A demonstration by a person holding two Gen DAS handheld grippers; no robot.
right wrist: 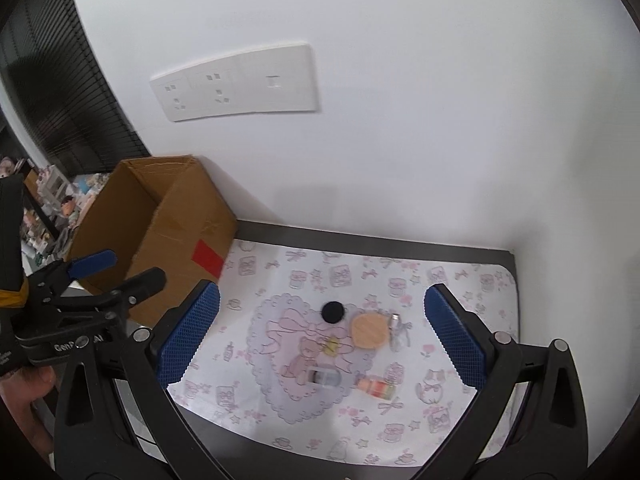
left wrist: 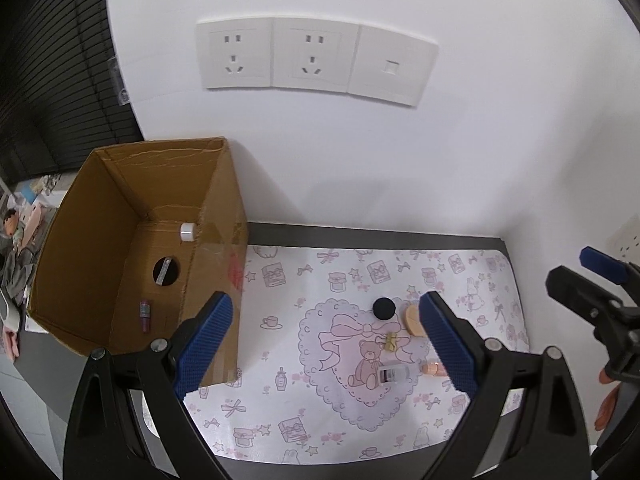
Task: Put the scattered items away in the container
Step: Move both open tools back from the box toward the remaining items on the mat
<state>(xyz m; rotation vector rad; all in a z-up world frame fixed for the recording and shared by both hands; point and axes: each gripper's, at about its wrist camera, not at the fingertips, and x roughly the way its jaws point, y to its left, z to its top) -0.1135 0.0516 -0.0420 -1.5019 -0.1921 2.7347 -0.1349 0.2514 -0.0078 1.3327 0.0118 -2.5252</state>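
Left wrist view, patterned mat (left wrist: 320, 420) on dark table (left wrist: 360, 232), white wall (left wrist: 360, 160), both grippers wide.

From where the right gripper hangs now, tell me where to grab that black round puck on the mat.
Grip the black puck across its curved sides, coming straight down from above. It lies flat and low on the patterned mat, apart from the wooden disc, so the open right gripper can likely straddle it.
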